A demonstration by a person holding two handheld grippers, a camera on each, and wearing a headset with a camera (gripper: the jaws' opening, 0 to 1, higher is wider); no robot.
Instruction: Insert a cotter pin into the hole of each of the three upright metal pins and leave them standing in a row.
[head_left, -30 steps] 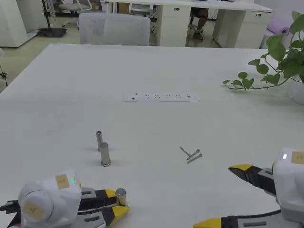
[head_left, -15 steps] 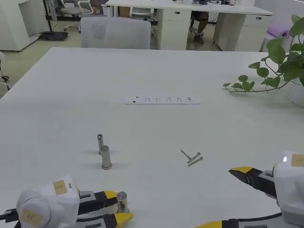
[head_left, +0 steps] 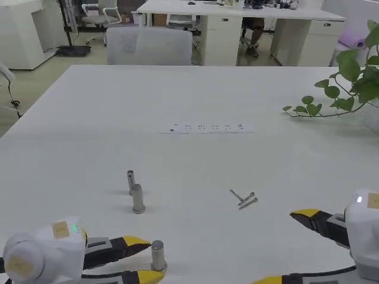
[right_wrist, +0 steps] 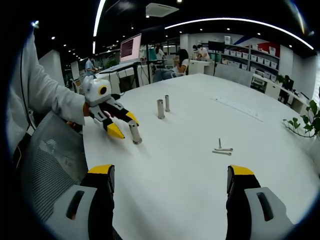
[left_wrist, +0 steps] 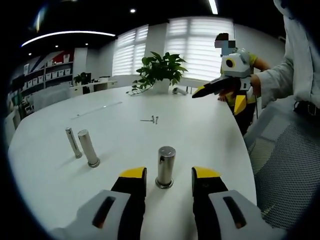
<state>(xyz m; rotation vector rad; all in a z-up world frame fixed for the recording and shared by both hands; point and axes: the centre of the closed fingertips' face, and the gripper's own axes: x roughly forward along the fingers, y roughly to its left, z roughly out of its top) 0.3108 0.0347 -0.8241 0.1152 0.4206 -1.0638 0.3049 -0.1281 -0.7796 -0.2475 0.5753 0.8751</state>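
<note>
White table [head_left: 89, 136], leafy plant [head_left: 355, 71] at its edge, desks [head_left: 237, 8] and a grey chair [head_left: 151, 46] beyond, blind-covered windows [left_wrist: 200, 45].

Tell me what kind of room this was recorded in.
Most likely an open-plan office, not a workshop: a large white table with a power strip on it, an office chair and more desks behind, a potted plant at the edge, and a monitor farther off.

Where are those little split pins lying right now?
In the head view the cotter pins lie together on the table, right of the middle metal pin and nearer than the power strip.
</note>
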